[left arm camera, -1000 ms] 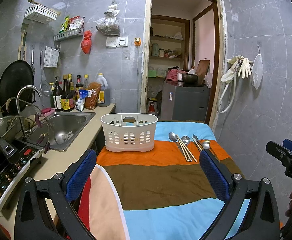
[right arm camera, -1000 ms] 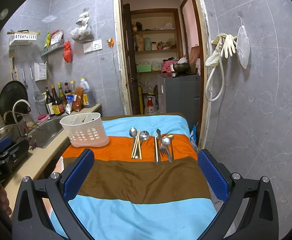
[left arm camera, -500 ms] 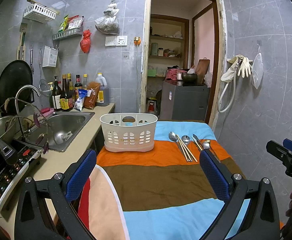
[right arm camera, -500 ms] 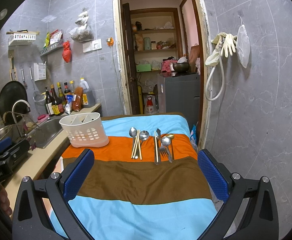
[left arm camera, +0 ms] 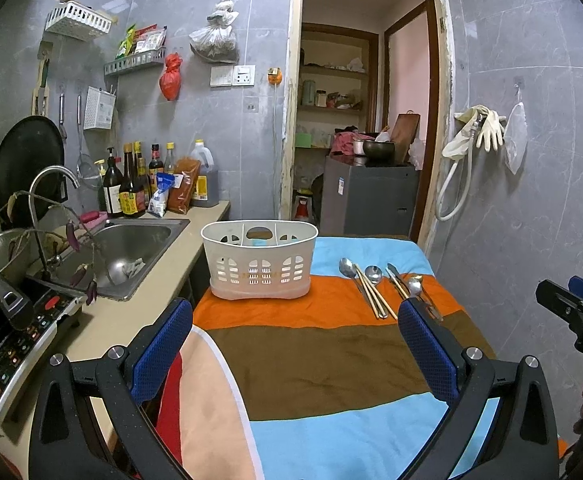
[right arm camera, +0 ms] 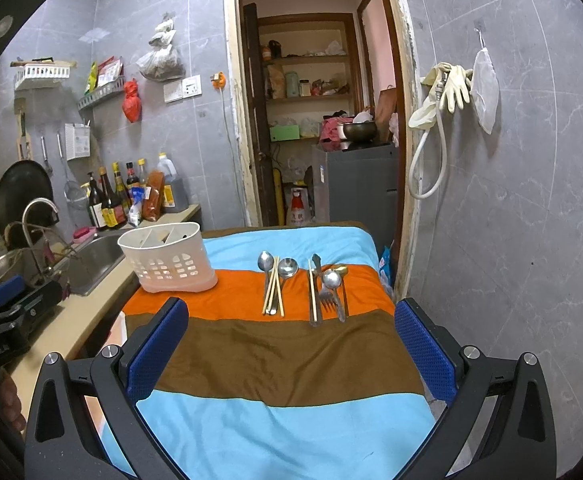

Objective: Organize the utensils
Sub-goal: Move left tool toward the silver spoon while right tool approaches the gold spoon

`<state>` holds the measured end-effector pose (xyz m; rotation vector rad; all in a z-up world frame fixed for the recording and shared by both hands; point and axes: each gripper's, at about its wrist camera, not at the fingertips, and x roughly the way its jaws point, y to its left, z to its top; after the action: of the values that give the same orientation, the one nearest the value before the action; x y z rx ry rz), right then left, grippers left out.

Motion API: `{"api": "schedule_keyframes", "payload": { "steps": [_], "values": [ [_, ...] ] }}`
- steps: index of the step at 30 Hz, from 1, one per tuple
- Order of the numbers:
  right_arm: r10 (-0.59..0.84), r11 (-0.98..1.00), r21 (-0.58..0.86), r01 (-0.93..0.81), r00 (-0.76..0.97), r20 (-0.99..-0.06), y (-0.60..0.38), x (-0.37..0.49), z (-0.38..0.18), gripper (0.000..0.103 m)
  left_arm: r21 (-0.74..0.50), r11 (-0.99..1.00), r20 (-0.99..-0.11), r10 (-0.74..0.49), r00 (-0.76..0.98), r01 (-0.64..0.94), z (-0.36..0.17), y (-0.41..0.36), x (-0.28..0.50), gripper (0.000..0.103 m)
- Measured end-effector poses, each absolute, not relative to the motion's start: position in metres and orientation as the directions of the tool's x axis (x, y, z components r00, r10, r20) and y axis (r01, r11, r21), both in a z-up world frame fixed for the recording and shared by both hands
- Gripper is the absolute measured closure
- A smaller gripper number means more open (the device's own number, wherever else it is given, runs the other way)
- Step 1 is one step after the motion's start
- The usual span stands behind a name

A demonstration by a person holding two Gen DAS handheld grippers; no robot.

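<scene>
A white slotted caddy point(left arm camera: 259, 264) point(right arm camera: 167, 260) with three compartments stands on the orange stripe of a striped cloth point(right arm camera: 275, 360). To its right lie two groups of utensils: spoons and chopsticks point(right arm camera: 273, 284) point(left arm camera: 365, 286), then a knife, chopstick, fork and spoons point(right arm camera: 327, 288) point(left arm camera: 411, 286). My left gripper point(left arm camera: 295, 328) hovers open over the near left of the cloth, with nothing between its fingers. My right gripper point(right arm camera: 291, 332) hangs open over the brown stripe, short of the utensils and holding nothing.
A counter on the left holds a steel sink point(left arm camera: 131, 252) with a tap, bottles point(left arm camera: 131, 184) and an induction cooker point(left arm camera: 15, 336). An open doorway point(right arm camera: 319, 120) and grey cabinet stand behind the table. A tiled wall with gloves and a hose point(right arm camera: 443, 92) closes the right side.
</scene>
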<state>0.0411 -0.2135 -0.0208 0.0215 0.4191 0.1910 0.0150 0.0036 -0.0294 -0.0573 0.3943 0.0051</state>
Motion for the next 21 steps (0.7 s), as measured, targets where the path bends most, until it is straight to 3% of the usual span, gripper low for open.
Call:
{"api": "schedule_keyframes", "payload": {
  "steps": [21],
  "values": [
    [0.104, 0.994, 0.019, -0.105, 0.906, -0.411, -0.21, 0.063, -0.004, 0.0, 0.019, 1.0, -0.411, -0.014, 0.911, 0.024, -0.006, -0.006, 0.07, 0.002]
  ]
}}
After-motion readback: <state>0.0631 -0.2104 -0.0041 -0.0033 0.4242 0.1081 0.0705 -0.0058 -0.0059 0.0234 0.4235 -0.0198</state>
